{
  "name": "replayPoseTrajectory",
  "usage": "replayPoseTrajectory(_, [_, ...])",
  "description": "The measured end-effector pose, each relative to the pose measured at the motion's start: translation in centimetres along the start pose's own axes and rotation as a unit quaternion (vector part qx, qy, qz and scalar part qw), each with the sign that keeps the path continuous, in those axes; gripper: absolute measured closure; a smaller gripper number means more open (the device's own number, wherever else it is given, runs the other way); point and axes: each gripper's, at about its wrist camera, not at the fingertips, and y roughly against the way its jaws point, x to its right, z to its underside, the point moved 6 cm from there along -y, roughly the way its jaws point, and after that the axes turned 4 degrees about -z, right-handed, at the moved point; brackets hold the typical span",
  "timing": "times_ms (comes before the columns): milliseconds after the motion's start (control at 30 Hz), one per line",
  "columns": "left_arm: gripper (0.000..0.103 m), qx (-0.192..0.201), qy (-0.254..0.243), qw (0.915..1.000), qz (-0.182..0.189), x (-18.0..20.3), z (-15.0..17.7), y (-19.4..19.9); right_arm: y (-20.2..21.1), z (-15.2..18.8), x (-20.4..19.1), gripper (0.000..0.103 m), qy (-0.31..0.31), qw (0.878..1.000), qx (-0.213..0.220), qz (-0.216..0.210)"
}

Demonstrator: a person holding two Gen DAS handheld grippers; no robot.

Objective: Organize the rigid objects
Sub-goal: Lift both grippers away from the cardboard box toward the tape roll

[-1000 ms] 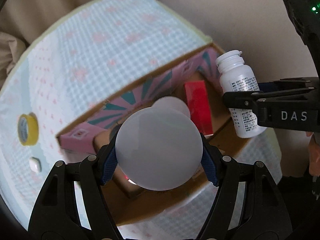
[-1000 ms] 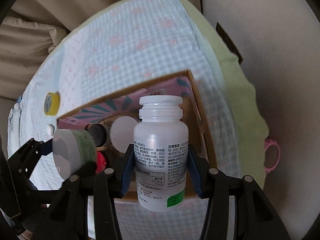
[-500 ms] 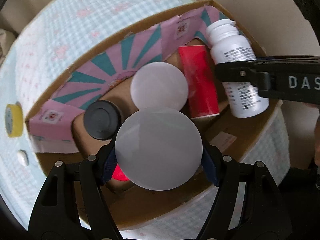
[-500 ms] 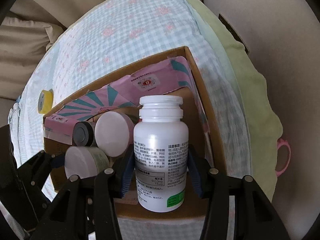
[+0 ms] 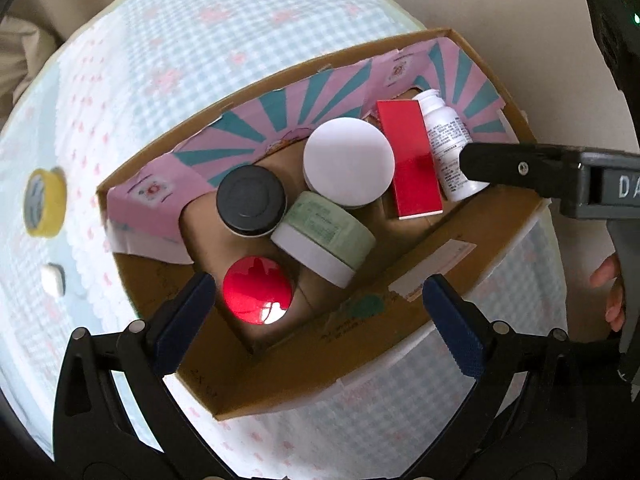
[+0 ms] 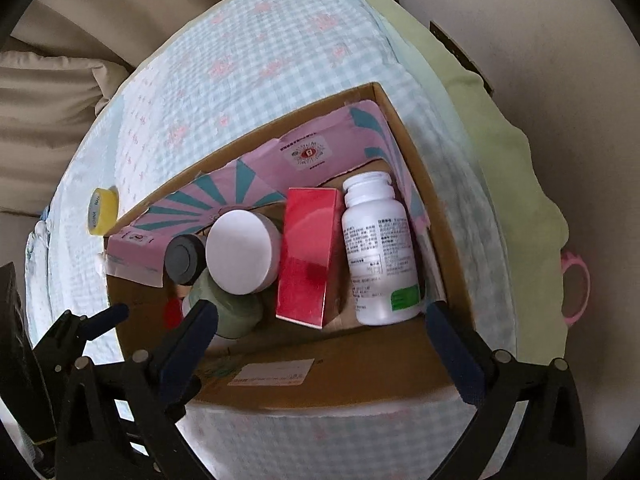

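Left gripper (image 5: 316, 304) is held above the near wall of the cardboard box (image 5: 320, 360), fingers (image 5: 182, 322) spread wide, nothing gripped. 1 s ago the green jar (image 5: 324, 236) was clamped between them; it's now seen released, lying tilted on its side in the box, touching the black-lidded jar (image 5: 251, 200) & leaning by the white-lidded jar (image 5: 348, 160). A red round lid (image 5: 258, 290) is seen just in front of it.

Right gripper (image 6: 320, 332) is likewise poised over the box's near edge, fingers (image 6: 452, 348) released & empty. The white pill bottle (image 6: 380, 248), gripped earlier, is now laid in the box's right end, cap pointing away, touching the red carton (image 6: 310, 256). Its label carries dense small print w/ a green patch; text can't be read. "DA" is read on the right gripper's body in the left wrist view.

Outside the box, a yellow tape roll (image 5: 44, 202) is seen on the checked cloth (image 5: 200, 40) at far left; lettering on it is too small to read.
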Motion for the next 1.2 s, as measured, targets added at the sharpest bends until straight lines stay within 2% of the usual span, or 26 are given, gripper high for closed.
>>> replayPoseTrajectory(100, [0.0, 0.007, 0.004, 1.0, -0.001, 0.1, -0.4, 0.9, 0.5, -0.2, -0.4, 0.0, 0.007, 1.0, 0.005, 0.011])
replayPoseTrajectory(367, [0.0, 0.035, 0.013, 0.9993, -0.001, -0.5, -0.7, 3.9, 2.4, 0.3, -1.3, 0.0, 0.002, 1.0, 0.018, 0.006])
replayPoseTrajectory(767, [0.0, 0.086, 0.037, 0.9954, -0.018, -3.5, 2.8, 10.7, 6.4, 2.5, -4.8, 0.0, 0.023, 0.998, 0.054, 0.015])
replayPoseTrajectory(967, [0.0, 0.109, 0.066, 0.9911, -0.037, -7.7, 6.3, 15.0, 8.9, 4.2, -9.3, 0.0, 0.057, 0.996, 0.072, 0.019])
replayPoseTrajectory(1200, [0.0, 0.141, 0.113, 0.9817, -0.061, -15.4, 10.4, 19.7, 10.8, 5.1, -17.0, 0.0, 0.106, 0.991, 0.08, 0.008])
